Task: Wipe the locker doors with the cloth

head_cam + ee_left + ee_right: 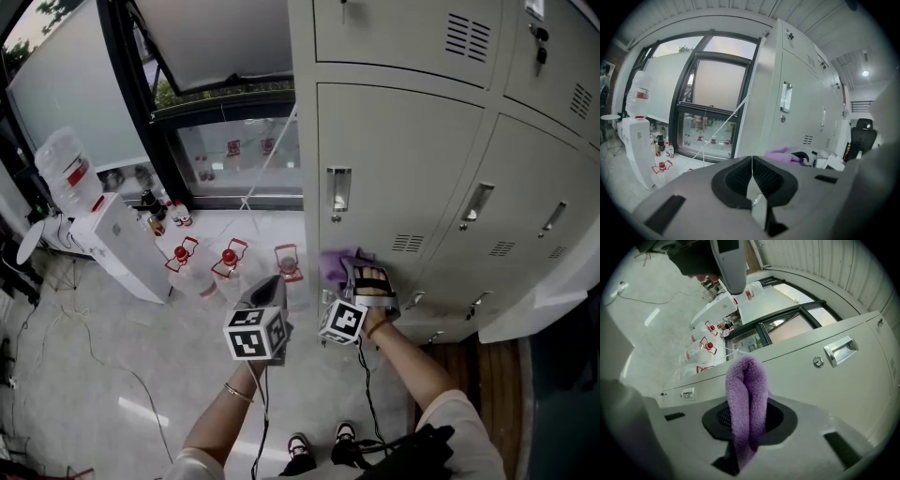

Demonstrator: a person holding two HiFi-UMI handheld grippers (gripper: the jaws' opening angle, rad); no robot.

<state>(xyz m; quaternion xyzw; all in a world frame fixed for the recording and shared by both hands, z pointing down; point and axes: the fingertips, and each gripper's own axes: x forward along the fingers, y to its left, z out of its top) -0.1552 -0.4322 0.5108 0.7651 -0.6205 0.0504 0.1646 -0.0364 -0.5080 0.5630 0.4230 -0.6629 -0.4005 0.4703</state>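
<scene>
Cloth (746, 399), seemingly soft and light, pinched mid-fold by right gripper (367, 281) at seven o'clock on locker door (403, 178); left gripper (752, 178) closed, empty

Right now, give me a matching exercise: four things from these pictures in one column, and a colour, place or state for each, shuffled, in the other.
Things:
1. cloth
2. left gripper
3. right gripper
4. water dispenser

Descriptions:
A. white, standing on the floor by the window
B. jaws together, holding nothing
C. purple, folded over
D. jaws clamped on the cloth

Pairs: 1-C, 2-B, 3-D, 4-A.
</scene>
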